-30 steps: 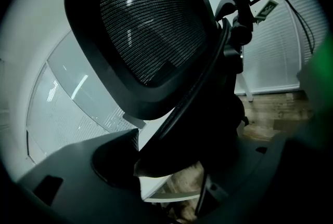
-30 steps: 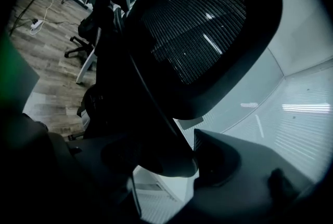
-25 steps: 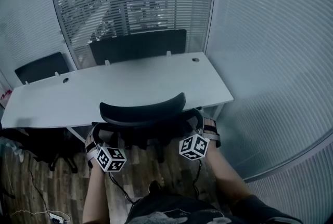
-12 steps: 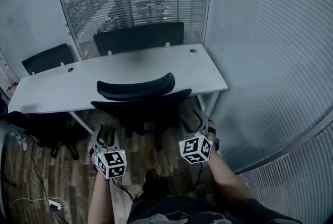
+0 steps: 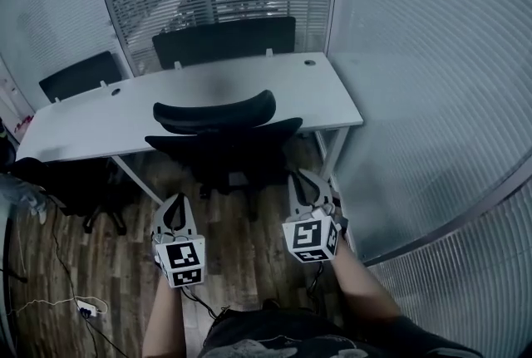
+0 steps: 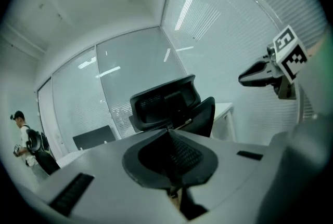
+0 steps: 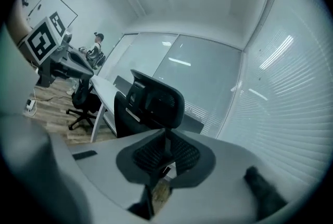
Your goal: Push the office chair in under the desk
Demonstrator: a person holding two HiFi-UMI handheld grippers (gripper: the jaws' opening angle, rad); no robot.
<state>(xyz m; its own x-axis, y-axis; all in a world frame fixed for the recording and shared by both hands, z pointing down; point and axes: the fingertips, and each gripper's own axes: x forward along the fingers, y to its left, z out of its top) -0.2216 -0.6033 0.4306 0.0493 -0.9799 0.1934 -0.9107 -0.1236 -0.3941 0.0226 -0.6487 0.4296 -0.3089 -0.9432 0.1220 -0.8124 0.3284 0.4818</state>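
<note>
Glass partitions with horizontal blinds (image 5: 416, 57) enclosed the room, over a wood-plank floor (image 5: 241, 265). One white desk (image 5: 249, 86) ran left to right across the head view. The black office chair (image 5: 218, 120) stood at the desk's near edge towards its right end, seat front pointing under the top and backrest facing the person. The long axis of its headrest lay parallel to the desk edge. The seat was largely covered by the backrest and the desk, and little of the base could be made out in shadow. A second dark chair (image 5: 79, 194) stood under the left end, partly cut off by the frame edge. Two dark panels (image 5: 224, 39) rose along the far edge; whether they were screens or chair backs could not be told. Two grippers were visible, both well apart from the office chair. The left gripper (image 5: 174, 203) had just been closing and its jaws met with nothing between them. The right gripper (image 5: 306, 180) had likewise just been closing, jaws almost together and empty. Two round cable holes (image 5: 309, 62) marked the desktop.
</note>
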